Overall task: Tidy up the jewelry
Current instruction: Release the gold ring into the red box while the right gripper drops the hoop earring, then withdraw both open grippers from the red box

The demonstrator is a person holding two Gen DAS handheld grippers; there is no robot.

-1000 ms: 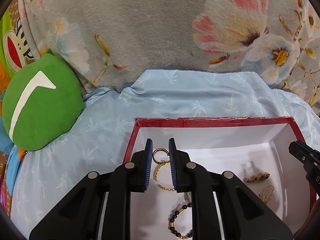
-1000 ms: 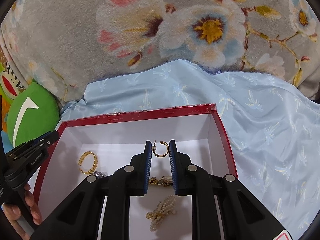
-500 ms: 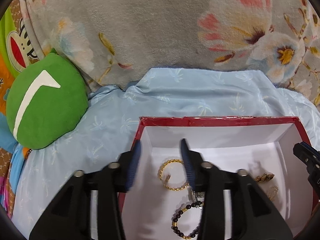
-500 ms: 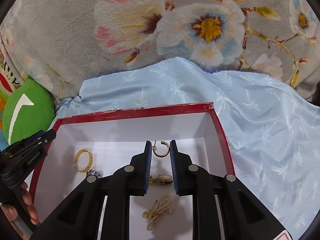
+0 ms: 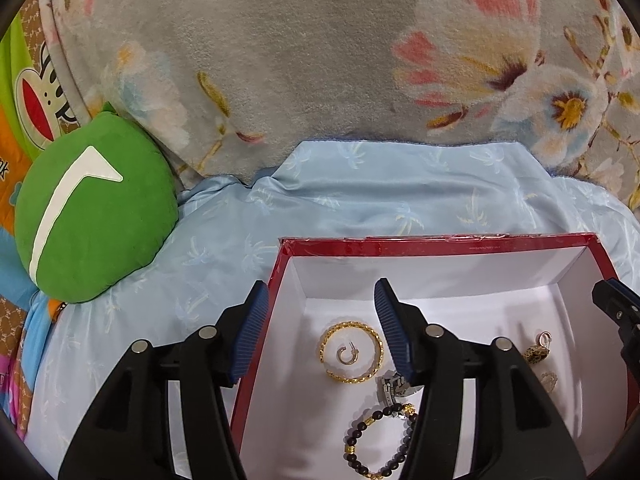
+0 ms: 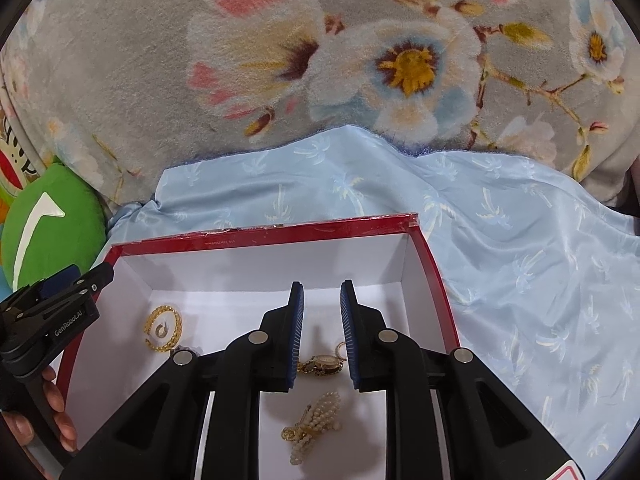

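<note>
A red box with a white inside (image 5: pixel 440 241) (image 6: pixel 264 233) sits on pale blue cloth. In it lie a gold bangle (image 5: pixel 351 351) (image 6: pixel 163 328) with a small hoop earring (image 5: pixel 346 354) inside it, a dark bead bracelet (image 5: pixel 376 440), a gold watch (image 6: pixel 322 363), and a pearl piece (image 6: pixel 314 428). My left gripper (image 5: pixel 318 328) is open and empty, straddling the box's left wall above the bangle. My right gripper (image 6: pixel 322 334) is open and empty over the watch. A second hoop earring (image 6: pixel 341 349) lies beside the watch, half hidden by the right finger.
A green cushion (image 5: pixel 92 216) (image 6: pixel 44 224) lies left of the box. A grey flowered blanket (image 5: pixel 320 60) (image 6: pixel 320 60) covers the back. The blue cloth (image 6: pixel 540 260) spreads to the right. The other gripper's tip shows at each view's edge, on the right (image 5: pixel 618 308) and on the left (image 6: pixel 52 312).
My left gripper opened wide and dropped its hoop earring inside the bangle. My right gripper opened and released its hoop earring, which now lies by the watch.
</note>
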